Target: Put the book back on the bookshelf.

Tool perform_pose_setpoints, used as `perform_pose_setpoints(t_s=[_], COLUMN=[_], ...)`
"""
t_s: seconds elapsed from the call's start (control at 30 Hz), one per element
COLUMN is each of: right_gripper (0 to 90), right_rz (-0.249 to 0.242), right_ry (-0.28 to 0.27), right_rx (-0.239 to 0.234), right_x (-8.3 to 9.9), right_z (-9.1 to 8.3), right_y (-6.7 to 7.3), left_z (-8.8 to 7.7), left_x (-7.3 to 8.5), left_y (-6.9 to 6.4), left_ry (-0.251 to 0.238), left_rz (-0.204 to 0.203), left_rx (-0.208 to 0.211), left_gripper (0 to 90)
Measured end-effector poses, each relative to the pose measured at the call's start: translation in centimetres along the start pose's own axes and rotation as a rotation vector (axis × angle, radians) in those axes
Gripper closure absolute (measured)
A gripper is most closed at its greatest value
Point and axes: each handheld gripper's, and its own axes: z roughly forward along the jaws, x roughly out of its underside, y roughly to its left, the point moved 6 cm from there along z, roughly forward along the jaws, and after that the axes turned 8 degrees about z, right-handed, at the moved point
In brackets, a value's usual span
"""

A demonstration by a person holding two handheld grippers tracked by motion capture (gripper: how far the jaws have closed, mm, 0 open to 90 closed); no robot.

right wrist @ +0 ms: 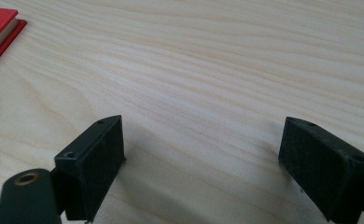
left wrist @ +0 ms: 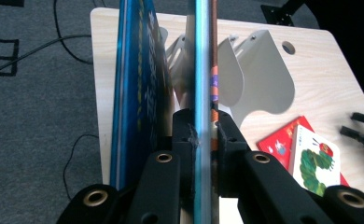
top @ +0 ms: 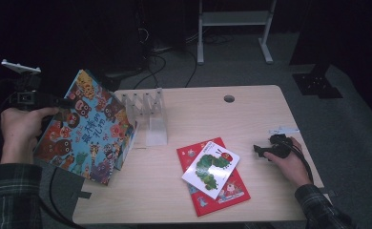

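Note:
A large picture book (top: 86,126) with a colourful animal cover hangs tilted over the table's left edge. My left gripper (top: 55,102) holds it from the left. In the left gripper view the jaws (left wrist: 202,133) are shut on the thin edge of the book (left wrist: 138,84), seen end-on. Just beyond it a white book rack (top: 146,112) stands with upright dividers (left wrist: 264,79). My right gripper (top: 260,150) rests on the table at the right. Its jaws (right wrist: 201,154) stand open with only bare wood between them.
A white caterpillar book (top: 210,167) lies on a red book (top: 222,191) near the front middle of the wooden table (top: 251,114). A cable hole (top: 229,98) is at the back. Cables trail over the grey floor beyond the table's left edge.

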Motion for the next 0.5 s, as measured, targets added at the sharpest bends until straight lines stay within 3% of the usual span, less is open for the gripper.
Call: perform_pose_setpoints(t_s=[0.23,0.5], right_gripper=[12.9,12.8], right_rz=[0.0,0.0], right_ry=[0.0,0.0], right_rx=[0.0,0.0], right_x=[0.0,0.0], right_z=[0.0,0.0], right_y=[0.0,0.0], left_z=[2.2,4.2], left_x=[-1.2,-1.7], left_y=[-0.4,-0.2], left_ry=[0.022,0.04], left_rz=[-0.006,-0.034], left_rx=[-0.043,-0.06], left_gripper=[80.8,80.8])
